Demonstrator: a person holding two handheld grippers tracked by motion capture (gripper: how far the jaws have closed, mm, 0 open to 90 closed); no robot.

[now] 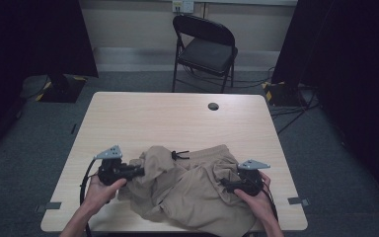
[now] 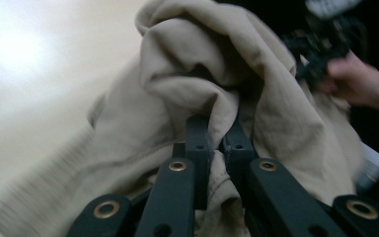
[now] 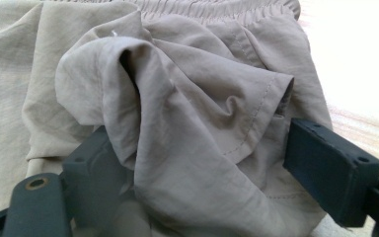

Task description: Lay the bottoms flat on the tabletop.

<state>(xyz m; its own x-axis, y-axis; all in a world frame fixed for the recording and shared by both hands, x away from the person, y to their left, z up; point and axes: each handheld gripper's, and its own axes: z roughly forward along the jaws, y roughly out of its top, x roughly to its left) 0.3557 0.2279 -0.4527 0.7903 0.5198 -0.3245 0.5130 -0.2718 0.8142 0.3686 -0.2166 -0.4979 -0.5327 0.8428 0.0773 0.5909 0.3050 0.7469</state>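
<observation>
The left tongs (image 2: 217, 143) pinch a fold of the beige shorts (image 1: 187, 190). The right tongs (image 3: 202, 163) stand wide open, with bunched cloth between them. The shorts lie crumpled at lower centre of the surface (image 1: 177, 118).

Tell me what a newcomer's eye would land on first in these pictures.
First, the crumpled beige shorts heaped on the near half of the wooden table, a black drawstring at their waistband. Next, the left hand-held gripper pinching a fold of that cloth at the heap's left edge, while the right hand-held gripper stands open around a bunched hem at its right. Behind the table, a black folding chair faces it.
</observation>
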